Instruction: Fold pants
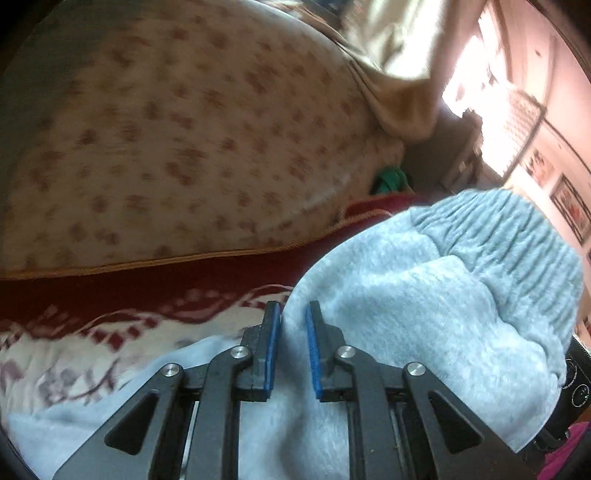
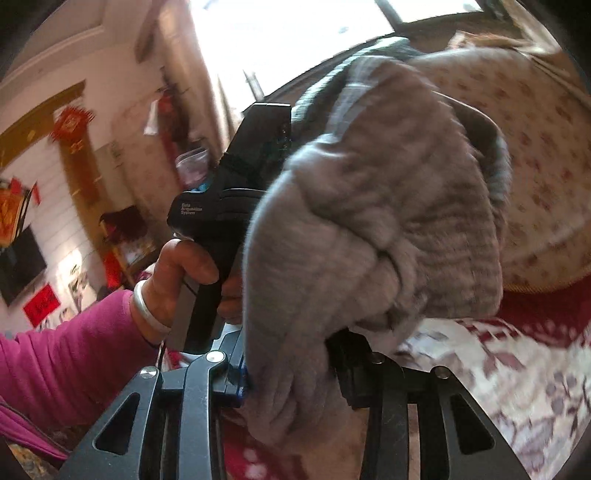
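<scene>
The grey fleece pants (image 1: 424,295) hang bunched in the air above a bed, with the ribbed waistband (image 1: 517,236) at the right. My left gripper (image 1: 294,314) is shut on a fold of the pants between its blue pads (image 1: 272,350). In the right wrist view the pants (image 2: 369,221) fill the middle and drape over my right gripper (image 2: 291,373), which is shut on the cloth; its fingertips are hidden by it. The left gripper's black body (image 2: 229,206) and the hand holding it (image 2: 177,280) show to the left of the pants.
Below lies a red and white patterned blanket (image 1: 110,332). Behind it is a cream floral quilt (image 1: 166,147). A pink-sleeved arm (image 2: 66,354) reaches in from the left. A bright window (image 2: 288,29) and wall pictures (image 1: 569,206) are beyond.
</scene>
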`<state>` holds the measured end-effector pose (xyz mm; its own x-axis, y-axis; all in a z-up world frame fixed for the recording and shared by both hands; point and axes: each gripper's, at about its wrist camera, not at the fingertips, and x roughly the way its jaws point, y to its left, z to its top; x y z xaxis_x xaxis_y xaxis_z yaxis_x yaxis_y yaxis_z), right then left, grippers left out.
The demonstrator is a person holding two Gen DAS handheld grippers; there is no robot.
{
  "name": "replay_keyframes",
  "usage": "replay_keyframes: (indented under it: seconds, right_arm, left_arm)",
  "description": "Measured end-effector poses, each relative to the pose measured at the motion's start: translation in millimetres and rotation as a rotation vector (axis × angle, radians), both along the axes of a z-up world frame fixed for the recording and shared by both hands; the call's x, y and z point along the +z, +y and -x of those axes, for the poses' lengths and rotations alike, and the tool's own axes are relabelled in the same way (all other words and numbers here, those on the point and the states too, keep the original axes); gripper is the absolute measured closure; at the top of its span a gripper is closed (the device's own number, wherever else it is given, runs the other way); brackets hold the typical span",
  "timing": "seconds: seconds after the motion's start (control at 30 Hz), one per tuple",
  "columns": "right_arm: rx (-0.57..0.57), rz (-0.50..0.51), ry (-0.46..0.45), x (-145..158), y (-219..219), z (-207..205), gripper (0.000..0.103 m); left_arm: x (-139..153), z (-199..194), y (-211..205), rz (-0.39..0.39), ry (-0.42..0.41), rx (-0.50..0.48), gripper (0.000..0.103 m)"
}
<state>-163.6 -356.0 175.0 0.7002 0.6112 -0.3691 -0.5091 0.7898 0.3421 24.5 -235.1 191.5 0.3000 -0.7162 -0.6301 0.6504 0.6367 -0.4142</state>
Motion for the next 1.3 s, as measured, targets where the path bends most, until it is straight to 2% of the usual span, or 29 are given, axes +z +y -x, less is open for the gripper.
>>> replay_keyframes:
  seconds: [0.13, 0.33, 0.43, 0.6, 0.63, 0.73, 0.77, 0.8, 0.93, 1.07, 1.17, 1.3]
  right_arm:
    - [0.081, 0.043, -0.009, 3, 42, -9, 0.063]
    - [0.214, 0.127, 0.007, -10, 113, -29, 0.063]
    - [0.272, 0.170, 0.039, -28, 149, -42, 0.063]
    - [0.348, 0.220, 0.124, -72, 200, -54, 0.060]
    - [0.350, 0.215, 0.141, -77, 204, -55, 0.059]
    - [0.362, 0.143, 0.146, -75, 199, -49, 0.043]
    - [0.395, 0.080, 0.151, -72, 195, -45, 0.031]
    - [0.413, 0.050, 0.157, -69, 193, -43, 0.026]
    - [0.464, -0.018, 0.164, -61, 182, -32, 0.026]
    - [0.503, -0.095, 0.181, -48, 170, -20, 0.026]
    - [0.533, -0.155, 0.219, -47, 158, -15, 0.025]
    - [0.543, -0.172, 0.210, -46, 152, -7, 0.020]
  left_arm:
    - [-3, 3, 61, 0.021, 0.013, 0.110, 0.091]
    - [-32, 13, 174, 0.041, 0.056, 0.339, 0.091]
    - [-55, 23, 234, 0.043, 0.086, 0.469, 0.091]
    - [-84, 42, 296, -0.004, 0.130, 0.626, 0.091]
    - [-86, 48, 305, -0.001, 0.131, 0.646, 0.087]
    - [-77, 65, 314, 0.010, 0.096, 0.668, 0.072]
    - [-71, 69, 313, 0.006, 0.074, 0.669, 0.068]
    - [-64, 74, 311, 0.004, 0.054, 0.668, 0.067]
    - [-36, 87, 298, 0.035, -0.014, 0.645, 0.061]
    - [-2, 99, 271, 0.056, -0.077, 0.608, 0.048]
    - [17, 107, 244, 0.059, -0.106, 0.548, 0.041]
    - [30, 115, 206, 0.065, -0.114, 0.464, 0.039]
